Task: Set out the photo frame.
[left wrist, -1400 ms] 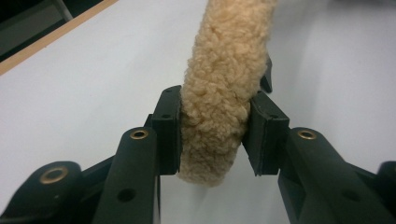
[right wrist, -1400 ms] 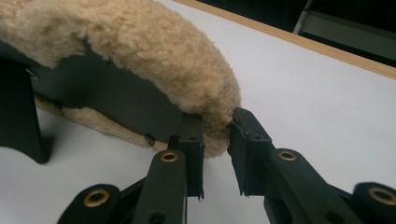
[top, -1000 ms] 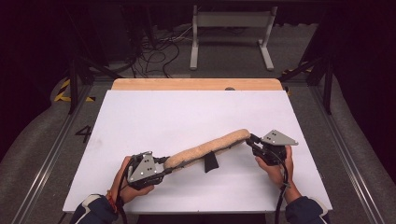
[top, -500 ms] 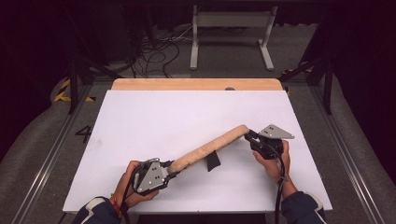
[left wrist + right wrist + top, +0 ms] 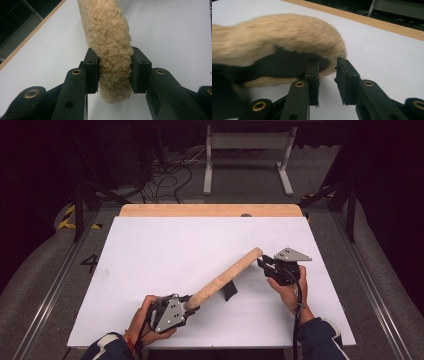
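A long tan fleece-covered strap pad (image 5: 225, 278) with a black underside lies diagonally on the white table sheet (image 5: 165, 250) — low end towards seven o'clock, high end towards one o'clock. The left gripper (image 5: 186, 303) clamps the pad's lower end; in the left gripper view the fleece (image 5: 110, 47) is squeezed between both black pads (image 5: 91, 71). The right gripper (image 5: 263, 264) stands at the upper end, at about three o'clock from the sheet's centre. Its jaws have just been opening — in the right gripper view the pad's tip (image 5: 287, 42) sits just beyond them, a clear gap between the pads (image 5: 313, 75), nothing gripped.
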A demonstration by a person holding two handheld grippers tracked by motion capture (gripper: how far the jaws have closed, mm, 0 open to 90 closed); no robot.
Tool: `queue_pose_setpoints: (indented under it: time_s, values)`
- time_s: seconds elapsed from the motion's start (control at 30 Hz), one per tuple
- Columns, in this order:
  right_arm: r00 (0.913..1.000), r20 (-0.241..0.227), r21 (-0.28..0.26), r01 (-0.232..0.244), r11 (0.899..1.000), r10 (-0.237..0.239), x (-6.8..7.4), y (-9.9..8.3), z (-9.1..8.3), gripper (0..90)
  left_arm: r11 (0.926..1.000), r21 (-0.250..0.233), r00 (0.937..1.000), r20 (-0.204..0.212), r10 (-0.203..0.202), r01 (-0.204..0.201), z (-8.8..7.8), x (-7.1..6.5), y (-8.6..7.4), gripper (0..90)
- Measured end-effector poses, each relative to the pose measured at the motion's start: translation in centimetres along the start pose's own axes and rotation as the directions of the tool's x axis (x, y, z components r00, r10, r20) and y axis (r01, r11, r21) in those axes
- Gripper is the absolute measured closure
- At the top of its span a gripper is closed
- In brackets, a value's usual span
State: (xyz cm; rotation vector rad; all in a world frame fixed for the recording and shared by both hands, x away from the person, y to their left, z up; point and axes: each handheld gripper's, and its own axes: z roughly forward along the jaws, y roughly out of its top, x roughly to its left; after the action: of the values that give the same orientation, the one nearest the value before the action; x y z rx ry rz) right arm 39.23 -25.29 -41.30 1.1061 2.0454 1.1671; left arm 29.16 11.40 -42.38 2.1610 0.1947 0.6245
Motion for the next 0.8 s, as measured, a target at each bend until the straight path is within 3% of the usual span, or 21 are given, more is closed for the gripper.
queue_pose_setpoints:
  time_s: [0.13, 0.27, 0.33, 0.4, 0.47, 0.57, 0.63, 0.67, 0.77, 0.8]
  values:
    - [0.9988, -0.048, -0.013, 0.003, 1.000, -0.003, 1.2, 0.1, -1.7, 70.3, 1.0000, 0.003, 1.0000, -0.008, 0.000, 0.000, 0.0, 0.0, 0.0, 64.4]
    - [0.9933, -0.116, -0.017, 0.002, 1.000, -0.004, 3.0, 0.2, -2.9, 53.3, 1.0000, 0.000, 0.9999, -0.012, -0.002, 0.002, 0.0, -0.2, 0.0, 64.4]
    - [0.9868, -0.161, -0.035, -0.021, 0.999, 0.015, 4.0, 0.3, -3.5, 50.5, 1.0000, -0.002, 1.0000, -0.010, 0.000, 0.000, 0.0, -0.2, 0.0, 64.4]
    - [0.9838, -0.179, -0.046, -0.019, 0.999, 0.010, 4.7, 0.5, -3.7, 48.0, 1.0000, -0.005, 1.0000, -0.005, -0.005, 0.005, 0.1, -0.1, 0.0, 64.4]
    - [0.9754, -0.215, -0.056, -0.061, 0.997, 0.048, 5.2, 0.8, -3.8, 44.1, 0.9999, -0.009, 1.0000, -0.003, -0.009, 0.009, 0.1, -0.2, 0.0, 64.3]
    - [0.9563, -0.265, -0.022, -0.134, 0.991, 0.123, 5.8, 1.4, -3.4, 36.0, 0.9996, -0.022, 0.9998, 0.008, -0.017, 0.017, 0.1, -0.3, 0.0, 64.4]
    - [0.9522, -0.273, -0.012, -0.146, 0.989, 0.138, 6.0, 1.5, -3.3, 31.8, 0.9996, -0.026, 0.9998, 0.014, -0.014, 0.015, 0.1, -0.5, 0.2, 64.4]
    - [0.9507, -0.261, 0.008, -0.171, 0.985, 0.167, 6.3, 1.6, -3.1, 28.3, 0.9995, -0.029, 0.9998, 0.016, -0.008, 0.009, 0.1, -0.6, 0.3, 64.4]
    - [0.9344, -0.262, 0.056, -0.235, 0.970, 0.241, 6.6, 1.6, -2.4, 19.7, 0.9993, -0.037, 0.9991, 0.042, 0.009, -0.008, 0.2, -1.0, 0.5, 64.3]
    - [0.9216, -0.267, 0.072, -0.272, 0.960, 0.281, 6.7, 1.7, -2.1, 17.4, 0.9993, -0.037, 0.9987, 0.049, 0.010, -0.008, 0.2, -1.1, 0.7, 63.9]
